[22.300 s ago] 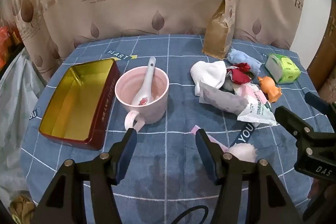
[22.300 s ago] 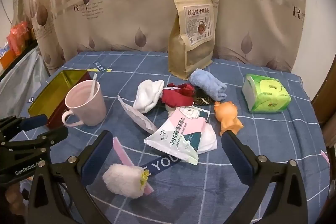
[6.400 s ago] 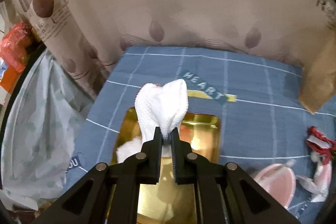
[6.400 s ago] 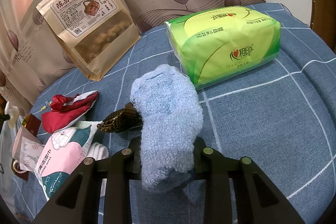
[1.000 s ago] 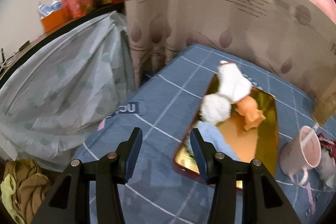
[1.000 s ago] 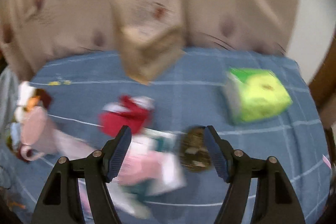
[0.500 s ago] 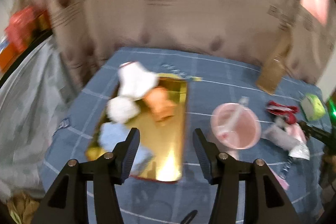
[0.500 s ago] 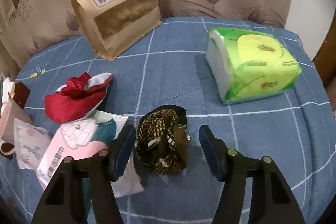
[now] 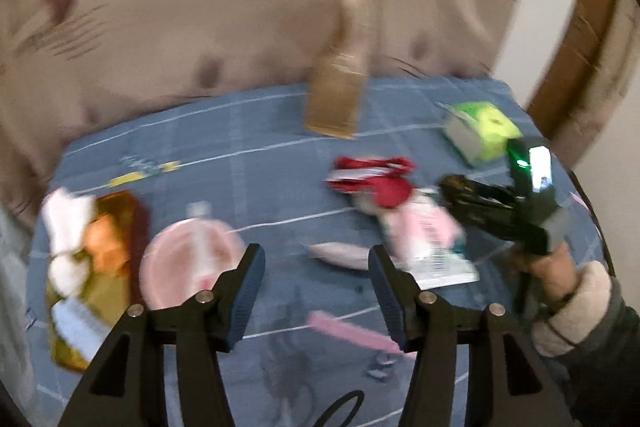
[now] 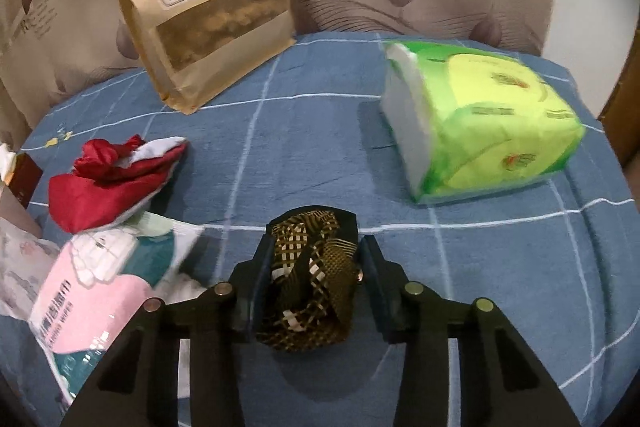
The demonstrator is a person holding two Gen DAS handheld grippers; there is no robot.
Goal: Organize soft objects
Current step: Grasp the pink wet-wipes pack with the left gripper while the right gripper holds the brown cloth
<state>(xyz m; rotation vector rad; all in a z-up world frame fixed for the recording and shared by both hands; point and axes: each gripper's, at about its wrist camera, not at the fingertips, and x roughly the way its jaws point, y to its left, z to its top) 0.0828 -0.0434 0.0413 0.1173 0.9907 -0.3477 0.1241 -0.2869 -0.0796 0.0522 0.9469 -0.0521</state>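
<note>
We had the table (image 10: 304,131) under its blue grid cloth taking up most of the view, with the big brown snack bag (image 10: 208,7) standing at the back by the curtain and the green tissue pack (image 10: 480,119) lying off to the right. Over on the left, in the blurry left wrist view, the gold tin (image 9: 108,291) sat with a white sock (image 9: 66,223), an orange toy (image 9: 104,247) and something pale blue already in it, right beside the pink mug (image 9: 192,267). The red cloth (image 10: 116,179) lay near the pink wipes packet (image 10: 92,303). Our right gripper (image 10: 316,279) had its fingers pressed against both sides of the brown patterned sock (image 10: 312,275), gripping it down on the table. Our left gripper (image 9: 316,287) hung above the table with its fingers spread wide and nothing between them.
</note>
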